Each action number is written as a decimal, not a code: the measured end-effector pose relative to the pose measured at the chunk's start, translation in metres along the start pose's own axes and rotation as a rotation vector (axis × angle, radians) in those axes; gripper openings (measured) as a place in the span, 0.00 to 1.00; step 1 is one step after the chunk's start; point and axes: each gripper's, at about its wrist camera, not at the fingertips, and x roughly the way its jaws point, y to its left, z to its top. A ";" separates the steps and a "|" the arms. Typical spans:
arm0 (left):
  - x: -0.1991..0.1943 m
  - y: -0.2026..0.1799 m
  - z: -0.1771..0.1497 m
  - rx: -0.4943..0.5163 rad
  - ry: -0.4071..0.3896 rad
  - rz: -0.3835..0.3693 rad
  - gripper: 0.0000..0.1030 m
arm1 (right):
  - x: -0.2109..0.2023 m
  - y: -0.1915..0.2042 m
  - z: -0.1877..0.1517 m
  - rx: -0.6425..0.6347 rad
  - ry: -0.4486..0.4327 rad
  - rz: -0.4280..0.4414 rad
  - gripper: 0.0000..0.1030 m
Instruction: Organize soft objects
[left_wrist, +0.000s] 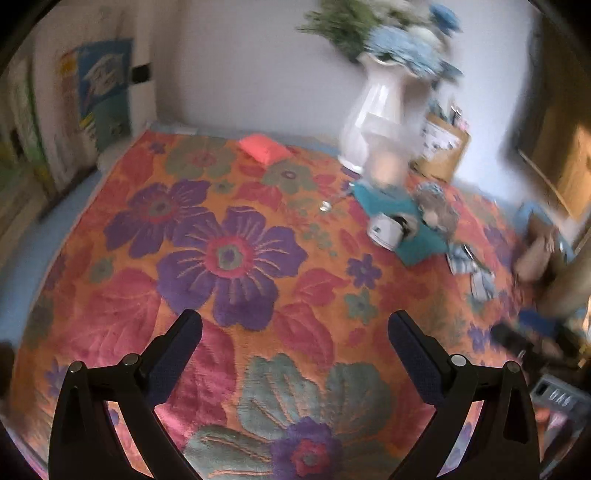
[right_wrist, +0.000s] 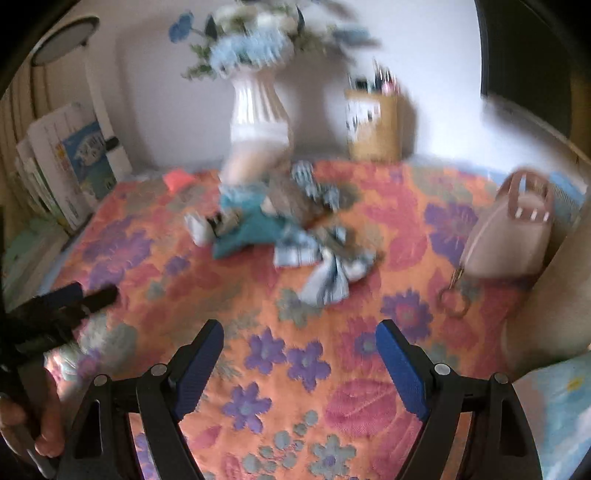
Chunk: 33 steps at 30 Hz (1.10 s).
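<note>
A heap of soft things lies near the back of the floral cloth (left_wrist: 229, 258): a teal cloth (left_wrist: 410, 229) (right_wrist: 255, 229), a blue-and-white striped cloth (right_wrist: 325, 266) (left_wrist: 472, 269) and a grey-brown fuzzy piece (left_wrist: 436, 210). A small pink cushion (left_wrist: 264, 147) (right_wrist: 178, 178) sits apart at the back left. My left gripper (left_wrist: 295, 328) hangs open over the big purple flower, nothing between its fingers. My right gripper (right_wrist: 300, 345) is open too, empty, just short of the striped cloth. The left gripper (right_wrist: 74, 299) also shows in the right wrist view, with a hand under it.
A white vase (left_wrist: 380, 110) (right_wrist: 258, 110) of blue flowers stands behind the heap, beside a tan pen holder (left_wrist: 441, 147) (right_wrist: 373, 125). A small white box (left_wrist: 386, 230) lies on the teal cloth. A pink handbag (right_wrist: 513, 236) and key ring (right_wrist: 452, 301) sit at right. Books (left_wrist: 99, 96) line the left wall.
</note>
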 end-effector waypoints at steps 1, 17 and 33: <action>0.002 0.003 0.000 -0.020 0.016 -0.006 0.98 | 0.003 -0.002 0.000 0.008 0.017 -0.007 0.81; 0.014 0.007 -0.001 -0.054 0.071 0.010 0.98 | 0.011 -0.010 -0.001 0.056 0.072 -0.012 0.82; -0.031 0.005 0.116 -0.104 0.018 -0.097 0.98 | -0.007 0.005 0.071 0.067 0.068 0.139 0.84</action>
